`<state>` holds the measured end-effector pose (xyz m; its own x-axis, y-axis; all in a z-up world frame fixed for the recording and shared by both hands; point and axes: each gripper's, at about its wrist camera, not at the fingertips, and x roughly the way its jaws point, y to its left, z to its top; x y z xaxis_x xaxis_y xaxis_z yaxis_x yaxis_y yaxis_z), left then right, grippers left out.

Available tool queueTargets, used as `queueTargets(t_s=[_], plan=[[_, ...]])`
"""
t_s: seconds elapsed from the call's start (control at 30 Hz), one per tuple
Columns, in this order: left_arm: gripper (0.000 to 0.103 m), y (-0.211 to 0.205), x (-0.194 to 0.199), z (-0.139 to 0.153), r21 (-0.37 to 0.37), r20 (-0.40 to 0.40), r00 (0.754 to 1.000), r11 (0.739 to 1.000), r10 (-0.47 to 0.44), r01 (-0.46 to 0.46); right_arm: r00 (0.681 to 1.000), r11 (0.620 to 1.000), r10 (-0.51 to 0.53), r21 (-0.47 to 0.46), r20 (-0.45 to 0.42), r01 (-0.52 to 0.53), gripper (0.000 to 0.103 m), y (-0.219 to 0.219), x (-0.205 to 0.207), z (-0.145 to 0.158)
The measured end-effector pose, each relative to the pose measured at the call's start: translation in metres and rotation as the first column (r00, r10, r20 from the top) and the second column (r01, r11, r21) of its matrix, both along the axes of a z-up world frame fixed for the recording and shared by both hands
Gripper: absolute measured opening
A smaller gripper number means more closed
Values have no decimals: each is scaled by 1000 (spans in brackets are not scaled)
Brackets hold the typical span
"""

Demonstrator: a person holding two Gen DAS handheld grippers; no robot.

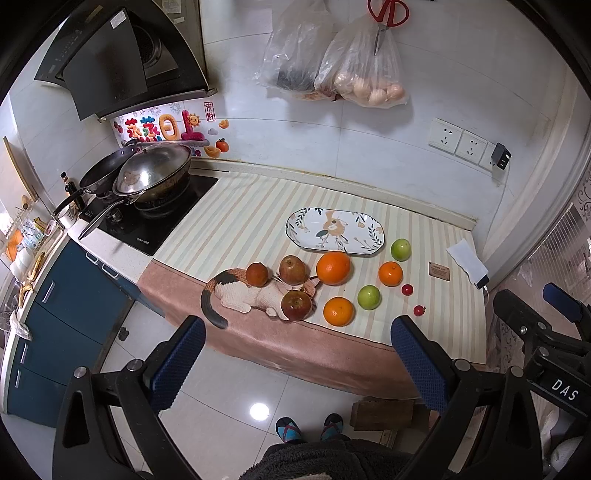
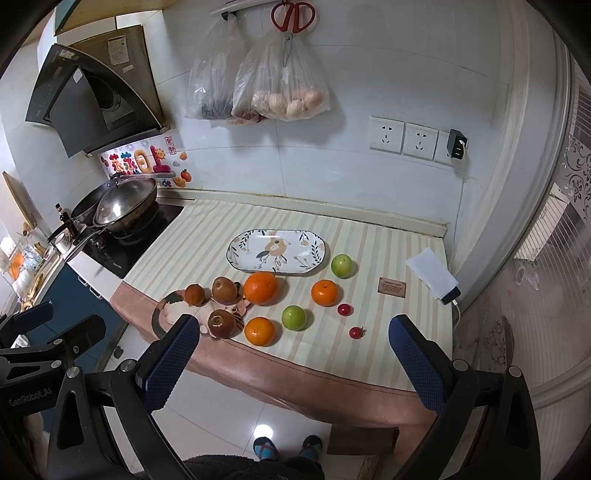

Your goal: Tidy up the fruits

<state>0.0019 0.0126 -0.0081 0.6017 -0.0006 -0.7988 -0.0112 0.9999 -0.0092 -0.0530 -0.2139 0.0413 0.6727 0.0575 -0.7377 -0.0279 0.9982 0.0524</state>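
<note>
On the striped cloth lie a large orange (image 1: 333,268) (image 2: 260,288), two smaller oranges (image 1: 390,273) (image 1: 338,311), two green apples (image 1: 400,249) (image 1: 369,297) and two cherry tomatoes (image 1: 407,289) (image 1: 419,310). Three brownish fruits (image 1: 293,270) (image 1: 296,305) (image 1: 257,274) rest on a cat-shaped mat (image 1: 240,295). Behind them sits an oval patterned plate (image 1: 334,231) (image 2: 276,252) with nothing on it. My left gripper (image 1: 299,354) hangs open over the floor, short of the counter's front edge. My right gripper (image 2: 295,354) is open too, beside it and likewise short of the edge.
A hob with stacked woks (image 1: 147,177) lies to the left. Plastic bags (image 1: 362,74) and red scissors (image 1: 386,14) hang on the wall. A phone under a tissue (image 1: 467,262) and a small card (image 1: 438,271) lie at the right. A person's feet (image 1: 310,428) stand below.
</note>
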Motion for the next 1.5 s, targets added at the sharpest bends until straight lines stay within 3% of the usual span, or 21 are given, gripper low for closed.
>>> queueTargets(t_s=[0.27, 0.47, 0.63, 0.8, 0.9, 1.07, 1.17, 1.33, 1.5], plan=[[103, 6, 3, -2, -13, -12, 1000, 1000, -4, 4, 1000, 1000, -23, 22, -6, 23, 103, 2, 8, 1], [103, 27, 35, -9, 25, 14, 1000, 999, 19, -20, 996, 994, -84, 63, -34, 86, 103, 5, 33, -14], [103, 44, 71, -33, 57, -10, 1000, 998, 29, -28, 987, 986, -128, 99, -93, 137, 103, 4, 59, -47], [103, 62, 119, -78, 74, -122, 991, 996, 53, -44, 975, 985, -135, 86, -174, 152, 103, 12, 101, -92], [103, 72, 152, -109, 49, -216, 974, 997, 62, -53, 966, 984, -123, 98, -227, 148, 103, 19, 133, -124], [103, 83, 216, -166, -35, -381, 922, 995, 72, -92, 935, 972, -53, 198, -351, 130, 103, 30, 200, -190], [103, 84, 247, -194, -49, -450, 888, 990, 95, -131, 912, 962, -14, 242, -410, 124, 103, 37, 240, -228], [101, 79, 294, -248, -98, -569, 816, 976, 104, -192, 841, 926, 30, 332, -541, 180, 103, 43, 305, -301], [95, 77, 320, -284, -118, -646, 757, 966, 101, -229, 764, 908, 46, 346, -644, 236, 103, 52, 345, -362]])
